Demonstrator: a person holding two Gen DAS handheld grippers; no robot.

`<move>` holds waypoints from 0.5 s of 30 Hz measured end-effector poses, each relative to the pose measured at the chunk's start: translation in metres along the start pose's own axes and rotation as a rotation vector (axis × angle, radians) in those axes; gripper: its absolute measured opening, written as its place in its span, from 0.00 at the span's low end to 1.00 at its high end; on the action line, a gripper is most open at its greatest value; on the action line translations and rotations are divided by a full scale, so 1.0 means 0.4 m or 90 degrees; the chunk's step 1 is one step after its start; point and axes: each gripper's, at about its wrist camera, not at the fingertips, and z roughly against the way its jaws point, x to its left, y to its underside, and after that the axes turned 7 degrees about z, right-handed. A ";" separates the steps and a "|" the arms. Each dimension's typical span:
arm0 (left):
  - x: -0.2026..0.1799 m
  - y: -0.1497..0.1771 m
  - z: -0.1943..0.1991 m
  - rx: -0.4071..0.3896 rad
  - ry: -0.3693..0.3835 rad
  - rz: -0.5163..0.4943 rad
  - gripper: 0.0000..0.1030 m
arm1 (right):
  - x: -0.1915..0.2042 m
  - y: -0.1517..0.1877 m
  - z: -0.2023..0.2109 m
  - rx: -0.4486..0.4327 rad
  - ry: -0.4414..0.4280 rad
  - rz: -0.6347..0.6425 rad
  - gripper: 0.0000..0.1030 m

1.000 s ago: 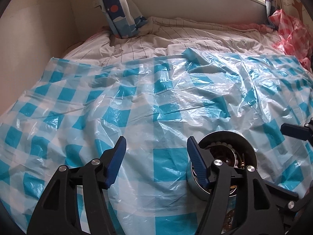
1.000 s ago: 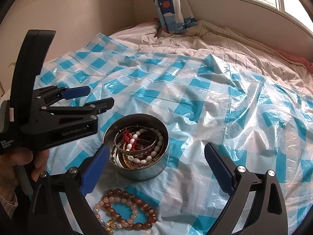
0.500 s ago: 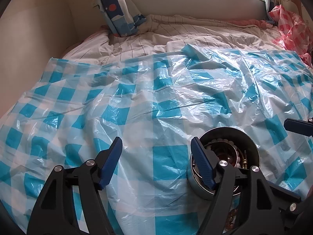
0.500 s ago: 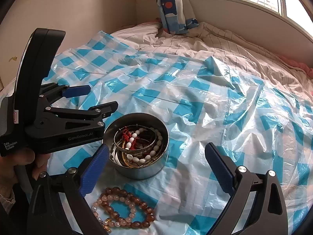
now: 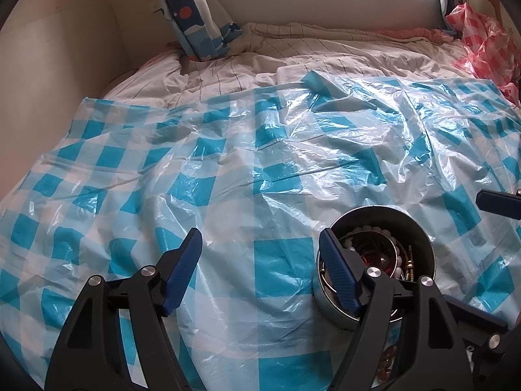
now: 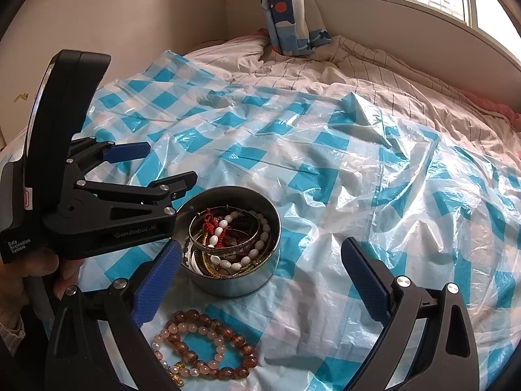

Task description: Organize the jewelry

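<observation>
A round metal tin (image 6: 260, 282) stands on a blue-and-white checked plastic sheet (image 6: 325, 169) and holds several bangles and bead strings. It also shows in the left wrist view (image 5: 329, 306), behind my left gripper's right finger. Two bead bracelets, amber and pale pink (image 6: 205, 345), lie on the sheet in front of the tin. My right gripper (image 6: 260, 277) is open and empty, just in front of the tin and above the bracelets. My left gripper (image 5: 260, 267) is open and empty, left of the tin; it appears in the right wrist view (image 6: 156, 169).
The sheet covers a bed with a striped cover (image 5: 293, 52). A blue patterned curtain (image 5: 195, 16) hangs at the back by a window ledge (image 6: 423, 16). A pink checked bag (image 5: 482, 39) lies at the far right. A wall (image 5: 49, 81) runs along the left.
Both grippers have drifted slightly back from the tin, jaws staying open. The tin and bracelets have not moved.
</observation>
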 end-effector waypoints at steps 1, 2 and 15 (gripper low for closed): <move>0.000 0.002 0.000 0.000 -0.001 -0.001 0.69 | 0.000 0.000 0.000 0.000 0.001 0.000 0.91; -0.001 0.005 0.000 0.000 -0.002 -0.002 0.69 | -0.003 0.001 0.000 -0.001 0.002 0.000 0.91; -0.003 0.048 0.080 -0.021 0.009 -0.012 0.70 | -0.005 0.016 0.055 -0.005 0.009 -0.013 0.92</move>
